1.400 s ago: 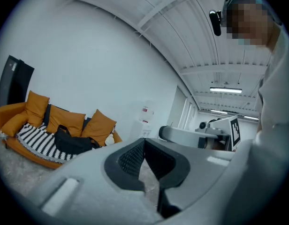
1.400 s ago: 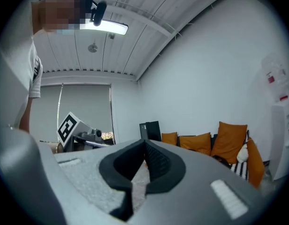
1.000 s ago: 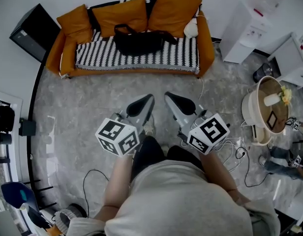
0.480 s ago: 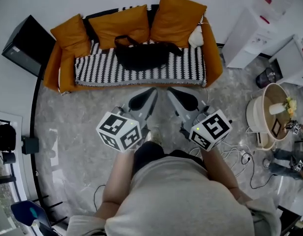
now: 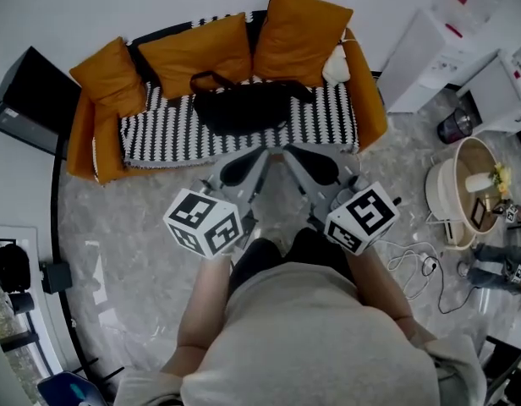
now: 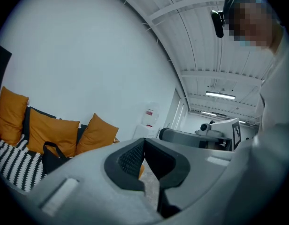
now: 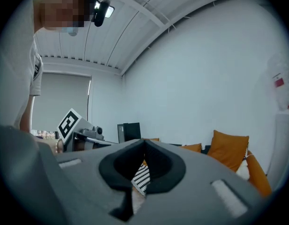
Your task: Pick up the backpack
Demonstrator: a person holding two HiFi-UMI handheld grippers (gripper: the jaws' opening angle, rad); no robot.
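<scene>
Both grippers have come closer to the sofa than a second ago, and in the head view its front edge now lies just ahead of their tips. The backpack, black and slumped, lies on the sofa's striped seat cover, resting against the orange cushions with a strap looping up at its left end. It shows again at the left of the left gripper view.

The left gripper and right gripper are held side by side, about level and aimed at the bag, which reads as an approach with no grasp begun yet; neither touches it.

In its own view, the left gripper has its jaws together at the tips with nothing between them. The right gripper is likewise closed and empty. I judge that both must open before they can take the strap or body.
</scene>
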